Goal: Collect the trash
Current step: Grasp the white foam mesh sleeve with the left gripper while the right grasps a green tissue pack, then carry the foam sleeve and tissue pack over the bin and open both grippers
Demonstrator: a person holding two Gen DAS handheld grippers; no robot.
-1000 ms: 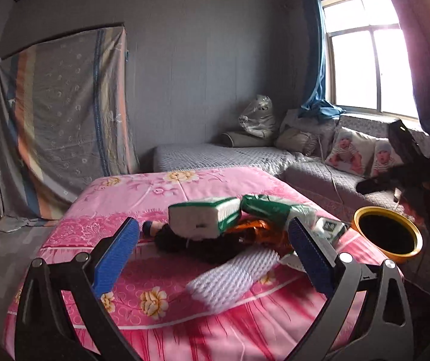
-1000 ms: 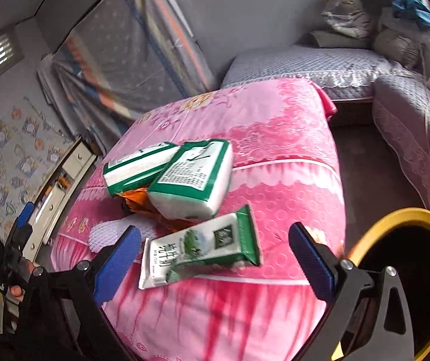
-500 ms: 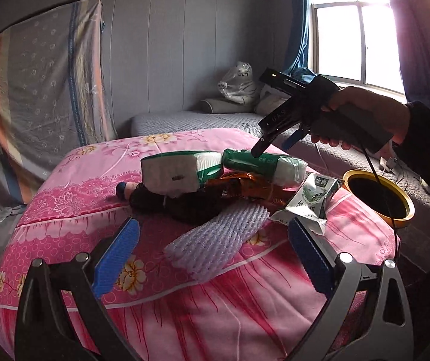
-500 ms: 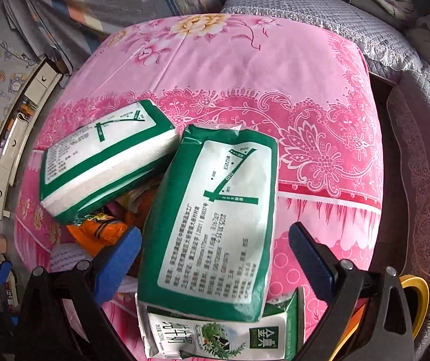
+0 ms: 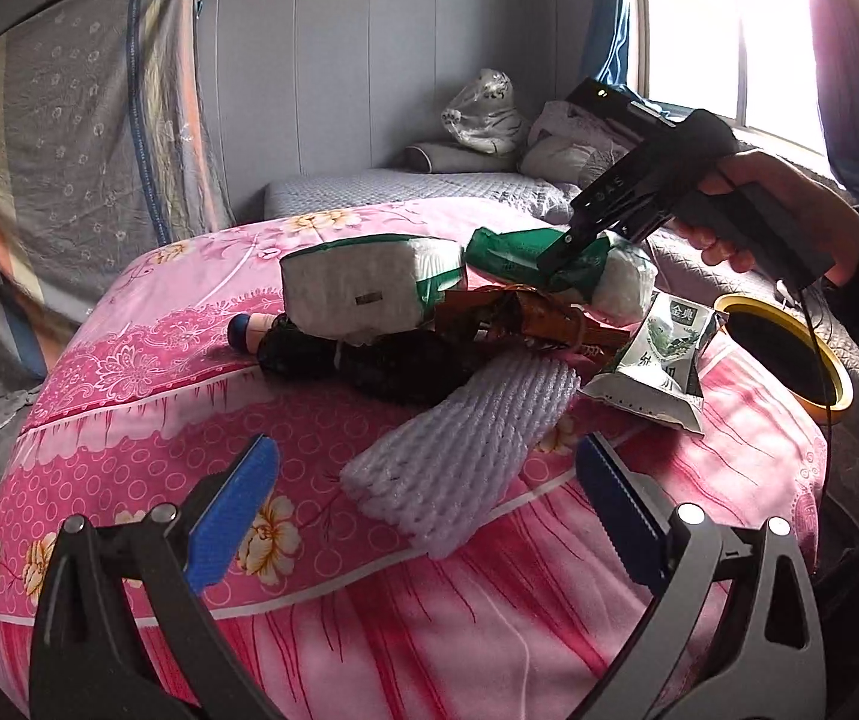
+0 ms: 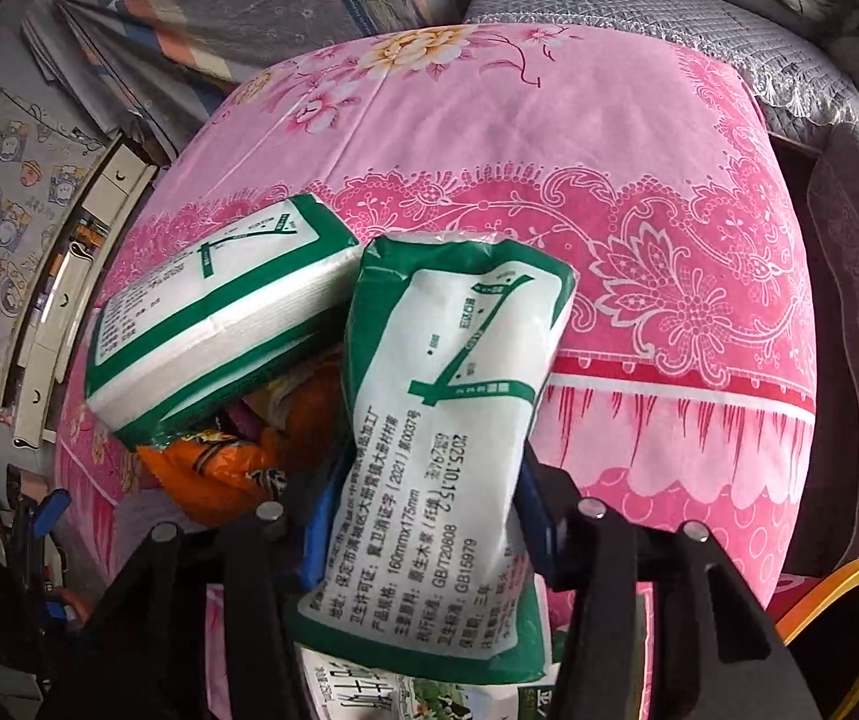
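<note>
**Right jaws closed on a tissue pack; left gripper wide over the pile**

Your left wrist view takes in the whole heap on the pink bedspread [image 5: 147, 420]: white foam netting [image 5: 465, 456], a milk pouch [image 5: 663, 360] and the yellow-rimmed bin [image 5: 789, 348] beyond. Your right view shows the printed face of the tissue pack [image 6: 447, 450] instead. A second ago your right gripper [image 6: 423, 528] stood wide above the pouch; its jaws have just been closing and now squeeze the pack's sides. Your left gripper [image 5: 429, 516] has dropped nearer, jaws spread and empty, the netting just ahead between its fingers.
</note>
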